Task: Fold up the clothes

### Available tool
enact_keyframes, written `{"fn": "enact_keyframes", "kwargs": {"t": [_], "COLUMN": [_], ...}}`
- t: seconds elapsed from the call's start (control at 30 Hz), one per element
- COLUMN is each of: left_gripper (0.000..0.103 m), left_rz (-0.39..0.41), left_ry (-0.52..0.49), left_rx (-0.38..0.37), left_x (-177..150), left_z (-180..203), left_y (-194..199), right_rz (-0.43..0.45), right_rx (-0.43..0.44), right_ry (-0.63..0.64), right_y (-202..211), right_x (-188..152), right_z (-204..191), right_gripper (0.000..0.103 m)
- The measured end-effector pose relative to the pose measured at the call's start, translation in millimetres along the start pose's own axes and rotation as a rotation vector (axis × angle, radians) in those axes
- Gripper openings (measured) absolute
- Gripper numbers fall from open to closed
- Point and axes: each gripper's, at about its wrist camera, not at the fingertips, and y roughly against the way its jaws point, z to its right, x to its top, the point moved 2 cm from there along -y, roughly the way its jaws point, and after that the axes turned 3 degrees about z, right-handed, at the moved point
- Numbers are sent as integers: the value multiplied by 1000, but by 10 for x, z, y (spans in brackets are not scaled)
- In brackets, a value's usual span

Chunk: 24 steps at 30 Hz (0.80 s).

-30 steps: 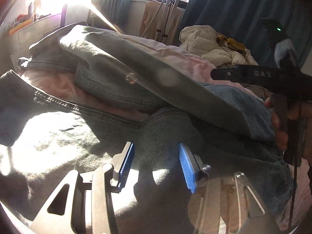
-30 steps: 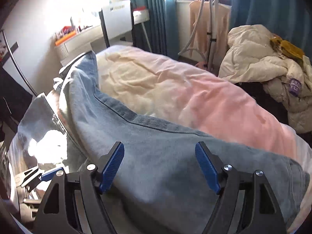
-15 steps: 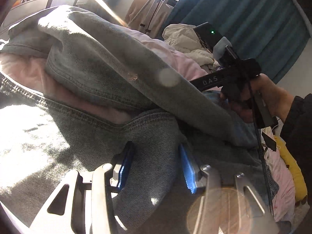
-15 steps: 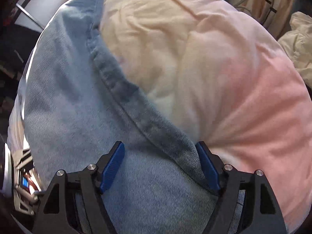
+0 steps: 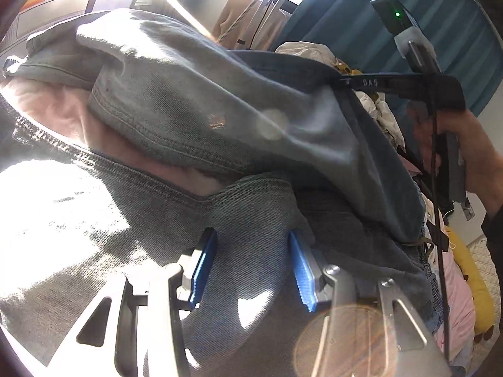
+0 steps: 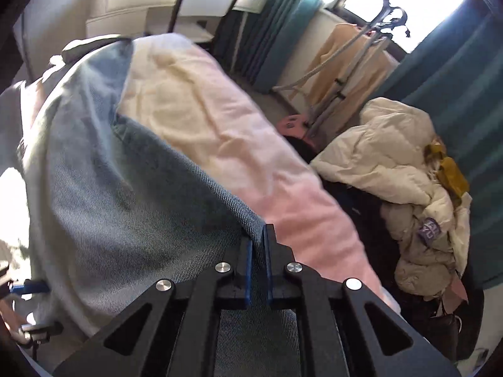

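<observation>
The right tongs [image 6: 258,251] are clamped shut on the edge of the denim jeans [image 6: 125,220], a thin fold of cloth pinched between their blue pads. From that pinch the denim falls away to the left of the tongs, draped over a pink and cream blanket [image 6: 220,125] that runs ahead and to the right of them. Farther right lies a heap of cream bedding [image 6: 393,163].

The left tongs [image 5: 251,267] stand part-way apart, with a raised ridge of the jeans [image 5: 251,220] between their blue pads [image 5: 300,270]; the cloth touches both inner faces, but whether it is gripped cannot be told. Above and to the right of them, a lifted leg of the jeans hangs from the right tongs [image 5: 342,82], held by a person's hand [image 5: 471,157].
</observation>
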Motion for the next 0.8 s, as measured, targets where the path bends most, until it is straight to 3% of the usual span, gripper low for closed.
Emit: {"fn": "enact_keyframes", "kwargs": {"t": [0.17,0.27,0.47,0.57,0.63,0.7,0.8], "left_gripper": [48,48,48,48,48,48,48], "left_rz": [-1,1,2,2,5,9,32], "left_ry": [6,19,10,13,13,12,10], "left_rx": [14,13,20,20,22,24,36], "left_x": [23,4,35,32,27,21,22], "left_z": [5,28,55,71,41,-6,-69], "left_y": [-66,-97,-167,-159,-110,-41,46], "right_rz": [-9,-41,-96,-48,-16,15,133], "right_rx": [-173,-247,-253,-245,-197,-146,-77], "right_ry": [-136,-137,-103,-126,-187,-245,-249], "right_y": [-344,-673,-1186,-1132,-1012,-894,-523], "right_x": [189,212,-34,-82,-86,-80,-97], "right_z": [504,541,305,263,299,318,158], "right_gripper": [5,5,7,11,21,40,62]}}
